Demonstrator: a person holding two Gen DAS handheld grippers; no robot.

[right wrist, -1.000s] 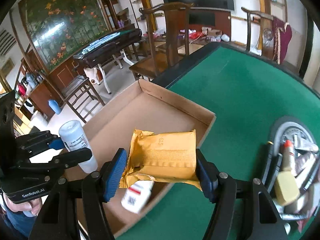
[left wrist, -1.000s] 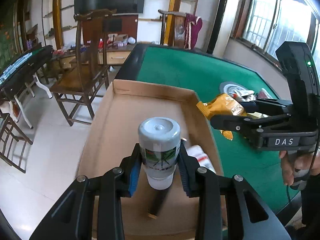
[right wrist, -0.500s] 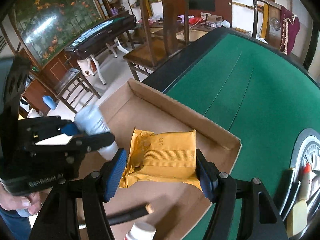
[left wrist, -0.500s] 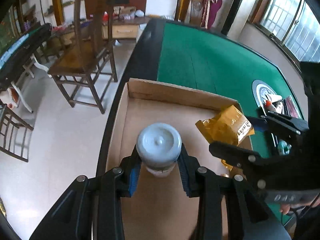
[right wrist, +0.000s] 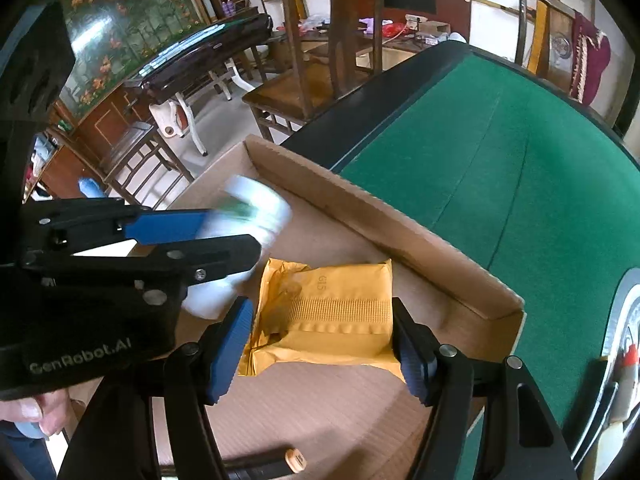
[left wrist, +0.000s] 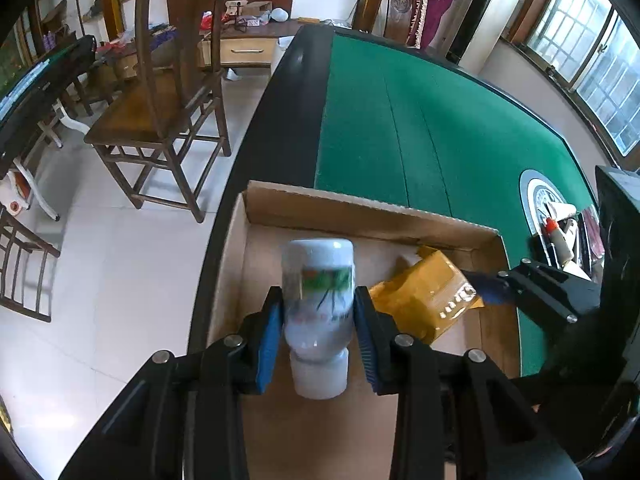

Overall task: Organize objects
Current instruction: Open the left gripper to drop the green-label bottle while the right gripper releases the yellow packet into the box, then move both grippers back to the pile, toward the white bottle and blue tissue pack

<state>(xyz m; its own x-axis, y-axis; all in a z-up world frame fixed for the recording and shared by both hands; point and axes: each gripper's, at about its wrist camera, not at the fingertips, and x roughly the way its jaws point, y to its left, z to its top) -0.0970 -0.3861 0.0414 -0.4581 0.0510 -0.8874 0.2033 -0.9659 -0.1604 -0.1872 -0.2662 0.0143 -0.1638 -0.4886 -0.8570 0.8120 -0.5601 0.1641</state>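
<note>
My left gripper [left wrist: 318,320] is shut on a white bottle [left wrist: 318,276] with a green label, held low over the near left part of an open cardboard box [left wrist: 360,208]. The right wrist view shows the left gripper [right wrist: 232,236] with the blurred bottle [right wrist: 264,208] at the left. My right gripper [right wrist: 322,320] is shut on a yellow packet [right wrist: 332,304], its blue pads against both sides, just above the box [right wrist: 400,236] floor near the far right corner. The left wrist view shows the packet [left wrist: 424,296] beside the bottle, with one right finger [left wrist: 532,284] visible.
The box lies at the left edge of a green felt table [left wrist: 420,120]. A round tray [left wrist: 540,200] with several small items sits to the right. A dark stick-like object [right wrist: 260,464] lies in the box near me. A wooden chair [left wrist: 160,120] stands on the floor beyond.
Both grippers moved forward and down toward the box's far end, each keeping its load. The bottle and packet now sit close together, low inside the box.
</note>
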